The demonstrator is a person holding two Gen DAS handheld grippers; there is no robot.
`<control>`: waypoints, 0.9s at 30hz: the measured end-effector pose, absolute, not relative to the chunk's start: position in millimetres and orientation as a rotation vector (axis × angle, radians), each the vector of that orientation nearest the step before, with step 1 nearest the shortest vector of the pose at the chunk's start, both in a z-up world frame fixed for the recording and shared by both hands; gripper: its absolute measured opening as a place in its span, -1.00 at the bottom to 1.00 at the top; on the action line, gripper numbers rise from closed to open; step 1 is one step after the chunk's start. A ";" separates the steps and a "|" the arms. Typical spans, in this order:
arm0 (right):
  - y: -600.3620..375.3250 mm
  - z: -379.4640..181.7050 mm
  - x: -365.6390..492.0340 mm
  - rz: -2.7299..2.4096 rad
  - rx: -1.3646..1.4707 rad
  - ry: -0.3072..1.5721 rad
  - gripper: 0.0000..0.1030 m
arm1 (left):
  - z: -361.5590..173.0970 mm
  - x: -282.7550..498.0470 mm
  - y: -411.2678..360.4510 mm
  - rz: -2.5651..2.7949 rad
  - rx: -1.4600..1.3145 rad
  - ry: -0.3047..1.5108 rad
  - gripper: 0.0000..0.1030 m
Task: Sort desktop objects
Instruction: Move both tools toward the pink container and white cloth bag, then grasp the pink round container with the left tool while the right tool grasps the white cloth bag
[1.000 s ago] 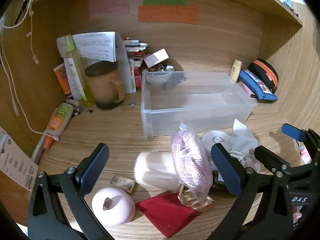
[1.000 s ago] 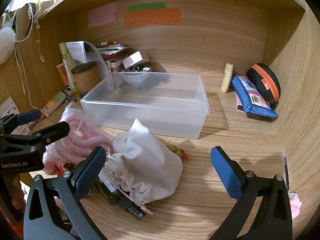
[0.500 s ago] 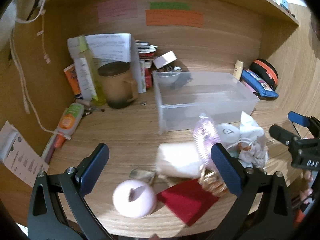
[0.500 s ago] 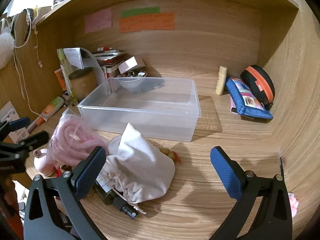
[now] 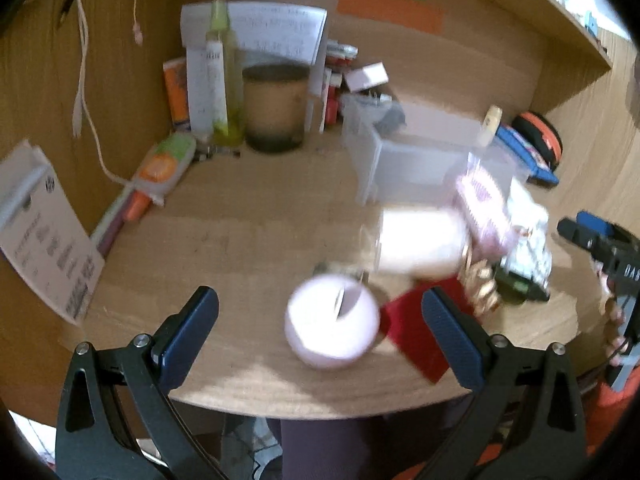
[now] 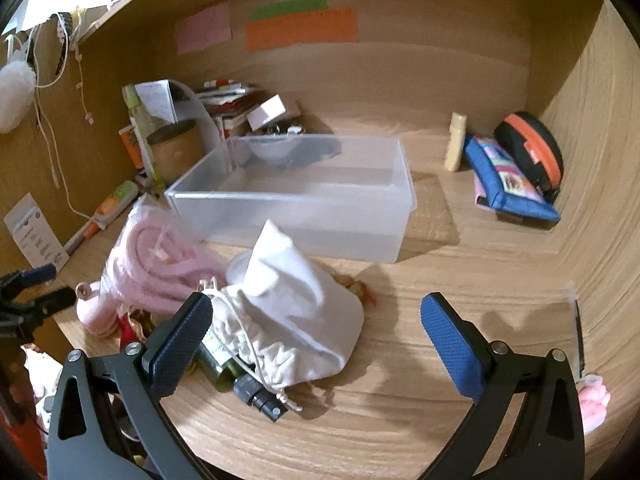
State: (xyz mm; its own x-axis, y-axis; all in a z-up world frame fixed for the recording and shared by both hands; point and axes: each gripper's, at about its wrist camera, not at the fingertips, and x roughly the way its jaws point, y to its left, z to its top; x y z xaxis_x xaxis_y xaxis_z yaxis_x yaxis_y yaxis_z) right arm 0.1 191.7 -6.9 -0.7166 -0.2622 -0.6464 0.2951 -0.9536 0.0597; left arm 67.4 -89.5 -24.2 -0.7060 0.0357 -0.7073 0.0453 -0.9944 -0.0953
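- Translucent plastic makes up the storage bin, which sits toward the back of the wooden surface and looks empty, so the sorting seems barely begun.
- Clutter waits in a heap just in front of the bin: a white drawstring pouch lies over a dark green bottle, with a bagged pink bundle touching its left side.
- Nearer the left gripper, which is spread wide and holds nothing, lie a round pale-pink object, a red cloth and a white roll; this view is blurred.
- Also wide apart and empty, the right gripper hovers with the pouch near its left finger.
- Judging by this, the step in hand is choosing a first item; the next move calls for lowering a gripper around one piece, likely the pouch, closing on it, and carrying it into the bin.
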 end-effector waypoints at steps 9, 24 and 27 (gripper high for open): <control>207.0 -20.7 -19.1 -2.590 1.126 -0.095 1.00 | -61.2 62.4 -89.2 -2.840 1.315 0.214 1.00; 192.3 -50.4 -62.1 -2.445 1.287 -0.208 0.96 | -69.1 51.7 -89.4 -2.853 1.282 0.246 0.30; 189.5 -60.4 -64.4 -2.420 1.309 -0.178 0.67 | -68.6 51.8 -87.9 -2.855 1.280 0.242 0.24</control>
State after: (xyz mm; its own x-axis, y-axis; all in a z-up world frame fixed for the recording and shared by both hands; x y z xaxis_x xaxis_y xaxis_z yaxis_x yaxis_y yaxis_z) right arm -64.4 189.5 -60.4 -0.4927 -0.3882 -0.7788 0.2703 -0.9190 0.2871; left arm 51.8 -87.9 -68.6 -0.6672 0.0600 -0.7425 0.0660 -0.9881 -0.1392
